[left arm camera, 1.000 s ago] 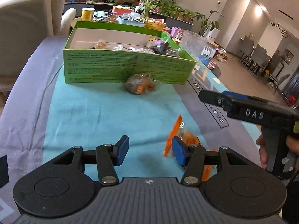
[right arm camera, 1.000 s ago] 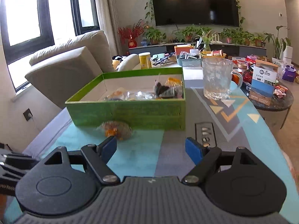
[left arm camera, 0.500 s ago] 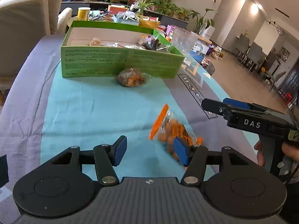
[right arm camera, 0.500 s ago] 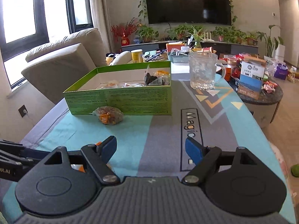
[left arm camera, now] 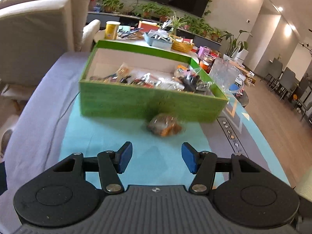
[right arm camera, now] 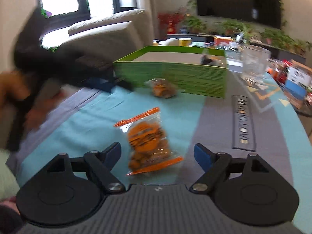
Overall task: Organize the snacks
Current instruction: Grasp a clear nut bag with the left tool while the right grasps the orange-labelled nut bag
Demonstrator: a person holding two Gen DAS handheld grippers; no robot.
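Two snack packets lie on the cloth outside the green box [left arm camera: 148, 105]; neither is gripped, so the step in hand is judged to be the approach before a pick.

Left wrist view. The left gripper [left arm camera: 157, 159] has its blue pads spread wide with nothing between them. It points toward the round packet [left arm camera: 164, 125], which sits at centre frame, touching or just short of the near wall of the box; blur hides which. The box interior is open to this view: a heap of wrapped snacks lies along its near side, with more bare floor toward the far wall. A glass mug [left arm camera: 226, 77] stands just past the box's right corner.

Right wrist view. The right gripper [right arm camera: 156, 154] is likewise spread and empty. The orange packet [right arm camera: 148, 140] lies flat on the blue cloth [right arm camera: 87, 124] at lower centre, between the two pads and slightly ahead of them, so it appears already lined up. The round packet [right arm camera: 162, 87] shows at centre against the box [right arm camera: 175, 76].

Next move, as a judgement: the right gripper needs to lower and pinch the flat, crinkly packet by its body or sealed edge, then carry it over the box wall.

Differences between views. Only the right view shows the orange packet, and the blurred left gripper at middle left. Only the left view shows the box contents clearly.
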